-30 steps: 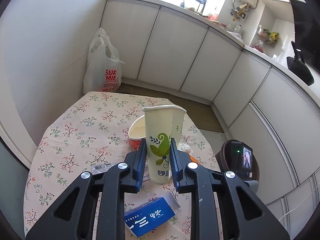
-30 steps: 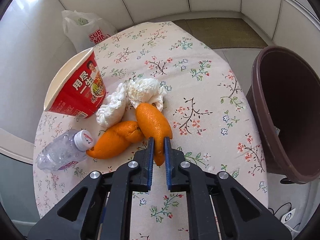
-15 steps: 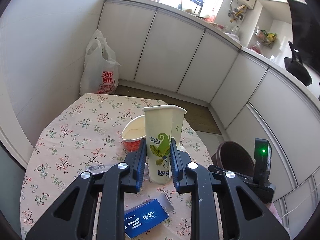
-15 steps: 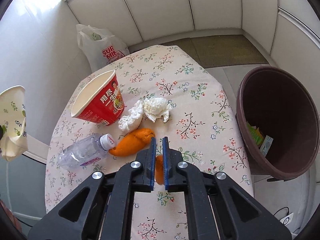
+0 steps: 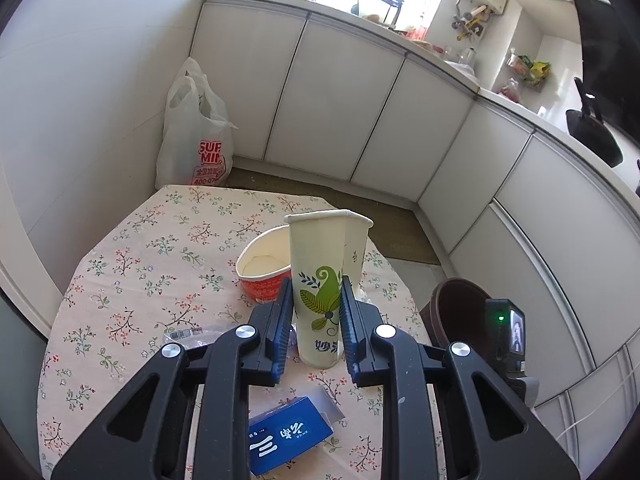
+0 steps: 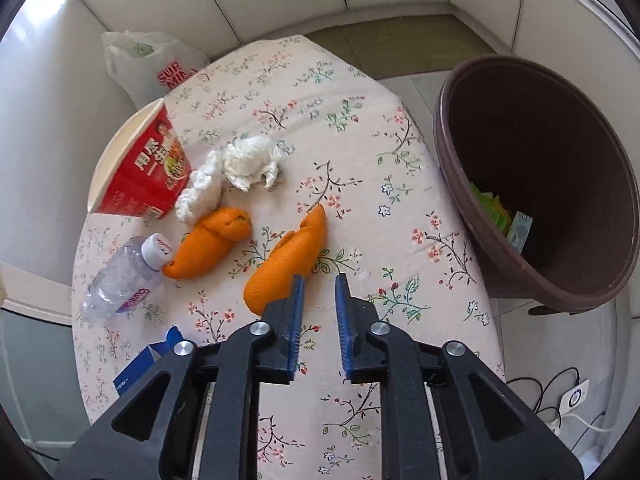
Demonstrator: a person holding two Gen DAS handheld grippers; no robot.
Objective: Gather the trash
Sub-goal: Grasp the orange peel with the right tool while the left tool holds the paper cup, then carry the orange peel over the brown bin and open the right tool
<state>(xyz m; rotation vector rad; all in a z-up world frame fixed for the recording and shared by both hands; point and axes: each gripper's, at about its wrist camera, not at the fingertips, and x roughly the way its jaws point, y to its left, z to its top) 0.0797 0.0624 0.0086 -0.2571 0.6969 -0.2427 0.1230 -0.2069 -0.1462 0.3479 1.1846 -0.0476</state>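
Left wrist view: left gripper point(image 5: 316, 312) clamped on tall paper cup point(image 5: 320, 280), centre frame, upright above floral table point(image 5: 132, 264). Red noodle bowl point(image 5: 262, 270) behind cup. Blue box point(image 5: 290, 440) bottom centre. Brown bin point(image 5: 456, 312) right.

Right wrist view: right gripper point(image 6: 318, 308) released, jaws apart, nothing between. Orange peel point(image 6: 290, 256) on table just left of left jaw. Second peel point(image 6: 210, 242), tissues point(image 6: 230, 174), bottle point(image 6: 120, 276) left. Bin point(image 6: 536, 176) right.

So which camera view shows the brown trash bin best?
The right wrist view. There the brown trash bin fills the right side, and its open mouth shows green wrappers inside. In the left wrist view only part of the bin's rim shows, behind the left tongs that are shut on the paper cup.
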